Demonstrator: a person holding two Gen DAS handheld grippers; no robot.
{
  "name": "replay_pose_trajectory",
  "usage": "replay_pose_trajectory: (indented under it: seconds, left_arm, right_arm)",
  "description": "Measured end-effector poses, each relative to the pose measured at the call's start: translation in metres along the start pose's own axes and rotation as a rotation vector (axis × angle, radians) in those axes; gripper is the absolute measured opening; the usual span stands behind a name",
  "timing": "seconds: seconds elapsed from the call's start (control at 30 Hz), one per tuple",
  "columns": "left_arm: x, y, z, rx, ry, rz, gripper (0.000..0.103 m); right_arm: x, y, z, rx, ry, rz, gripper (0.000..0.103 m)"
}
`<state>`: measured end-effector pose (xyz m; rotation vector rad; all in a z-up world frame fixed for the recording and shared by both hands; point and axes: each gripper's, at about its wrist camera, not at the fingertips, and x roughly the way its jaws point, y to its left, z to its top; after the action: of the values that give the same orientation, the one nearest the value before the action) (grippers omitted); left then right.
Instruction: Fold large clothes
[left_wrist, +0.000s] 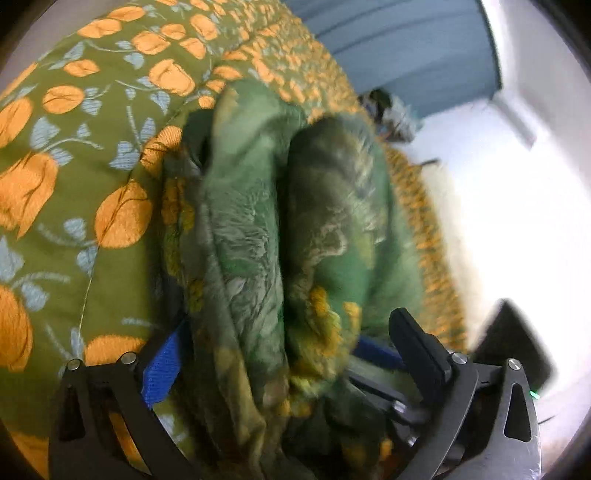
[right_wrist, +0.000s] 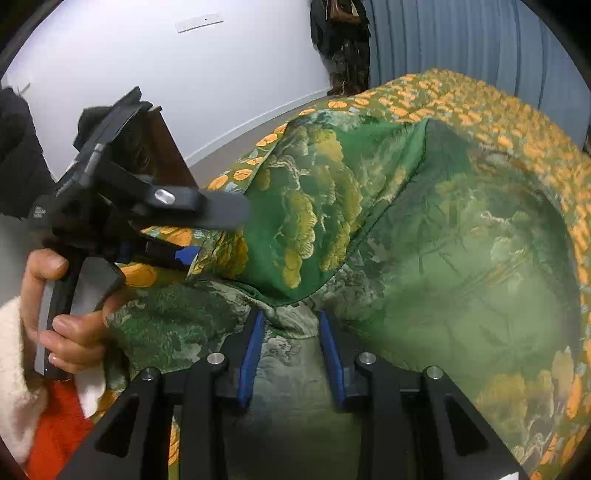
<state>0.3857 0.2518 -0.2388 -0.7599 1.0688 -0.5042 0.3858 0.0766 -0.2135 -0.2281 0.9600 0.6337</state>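
Observation:
A large green garment (right_wrist: 461, 236) with a yellow tree print lies on the bed. My left gripper (left_wrist: 273, 354) is shut on a thick bunched fold of it (left_wrist: 258, 206), which hangs between the blue pads (left_wrist: 162, 369) and hides the fingertips. The left gripper also shows in the right wrist view (right_wrist: 207, 236), lifting that fold (right_wrist: 314, 206) over the flat part. My right gripper (right_wrist: 291, 343) holds the garment's near edge between its blue pads (right_wrist: 251, 354), jaws fairly wide apart around the cloth.
The bed cover (left_wrist: 66, 155) is olive with orange flowers. A blue curtain (right_wrist: 461, 40) hangs behind the bed. A white wall (right_wrist: 166, 74) and dark hanging clothes (right_wrist: 343, 44) stand beyond. A dark box (left_wrist: 513, 343) sits by the bed's edge.

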Motion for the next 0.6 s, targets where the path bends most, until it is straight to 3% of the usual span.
replay_pose_trajectory:
  seconds: [0.1, 0.17, 0.23, 0.27, 0.33, 0.4, 0.5, 0.53, 0.6]
  left_arm:
    - [0.024, -0.016, 0.010, 0.066, 0.056, 0.129, 0.101]
    - [0.030, -0.019, 0.018, 0.061, 0.088, 0.147, 0.101]
    - [0.034, -0.018, 0.027, 0.055, 0.122, 0.149, 0.099]
    - [0.037, -0.017, 0.033, 0.054, 0.131, 0.147, 0.097]
    - [0.037, -0.016, 0.038, 0.050, 0.144, 0.144, 0.094]
    - [0.036, -0.015, 0.043, 0.053, 0.145, 0.141, 0.091]
    - [0.032, -0.009, 0.040, 0.042, 0.145, 0.113, 0.086]
    - [0.030, -0.006, 0.038, 0.041, 0.145, 0.109, 0.086]
    - [0.026, -0.004, 0.033, 0.042, 0.149, 0.106, 0.086]
  right_arm:
    - [-0.018, 0.002, -0.003, -0.013, -0.068, -0.012, 0.033]
    - [-0.040, -0.005, -0.004, 0.005, -0.079, -0.014, 0.036]
    - [-0.074, -0.028, -0.011, 0.065, -0.101, 0.002, 0.062]
    - [-0.088, -0.041, -0.013, 0.092, -0.124, -0.002, 0.080]
    - [-0.125, -0.081, -0.025, 0.163, -0.187, -0.067, 0.086]
    - [-0.139, -0.119, -0.035, 0.232, -0.190, -0.078, 0.090]
    - [-0.120, -0.192, -0.060, 0.460, -0.081, 0.035, 0.091]
    - [-0.107, -0.214, -0.072, 0.581, -0.062, 0.139, 0.091]
    - [-0.086, -0.227, -0.085, 0.703, -0.049, 0.274, 0.091]
